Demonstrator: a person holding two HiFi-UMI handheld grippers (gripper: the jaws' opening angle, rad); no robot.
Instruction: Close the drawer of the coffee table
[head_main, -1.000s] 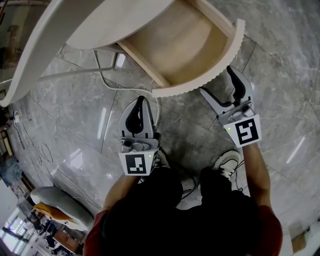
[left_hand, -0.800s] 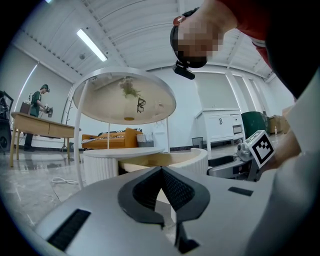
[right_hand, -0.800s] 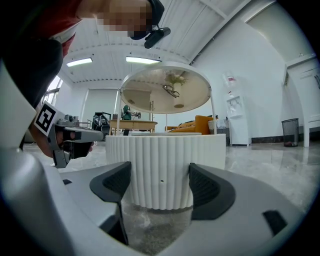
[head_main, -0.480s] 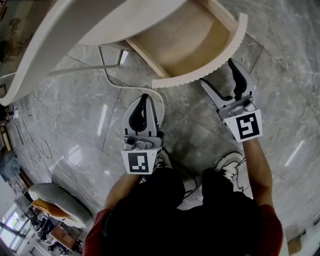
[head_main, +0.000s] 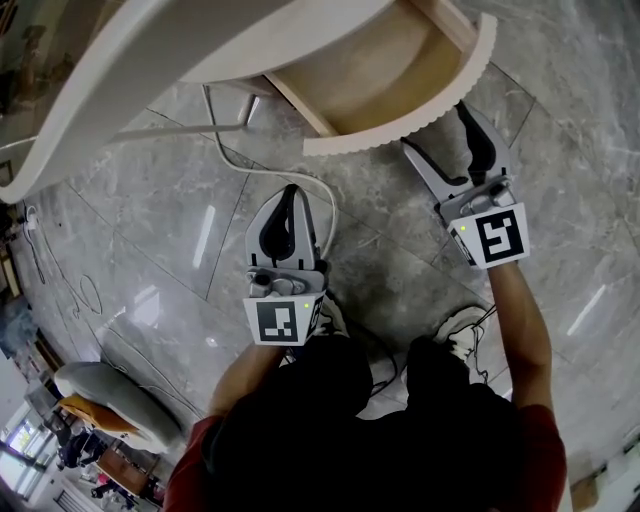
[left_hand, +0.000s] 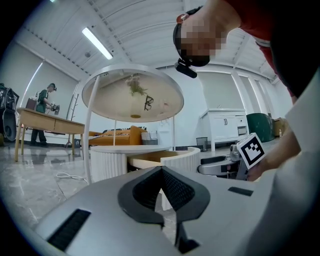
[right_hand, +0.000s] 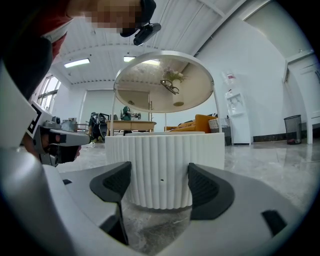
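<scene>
The coffee table's drawer (head_main: 385, 75) stands open, a pale wood box with a white ribbed curved front (head_main: 400, 140). My right gripper (head_main: 438, 132) is open, and its fingertips reach the right part of that front. Its own view shows the ribbed front (right_hand: 162, 165) filling the gap between the right gripper's (right_hand: 161, 182) wide-apart jaws; I cannot tell if they touch it. My left gripper (head_main: 289, 195) is shut on nothing and hangs over the floor a little short of the drawer. In the left gripper view the open drawer (left_hand: 167, 159) lies beyond the left gripper's (left_hand: 161, 171) closed tips.
The table's round upper top (head_main: 150, 60) overhangs the drawer on thin white legs. A white cable (head_main: 228, 150) runs over the grey marble floor under the table. My shoes (head_main: 455, 330) stand just behind the grippers. A chair (head_main: 110, 410) sits at the lower left.
The drawer front has slid a little way in toward the table, and my right gripper has moved forward with it. The left gripper has stayed almost still.
</scene>
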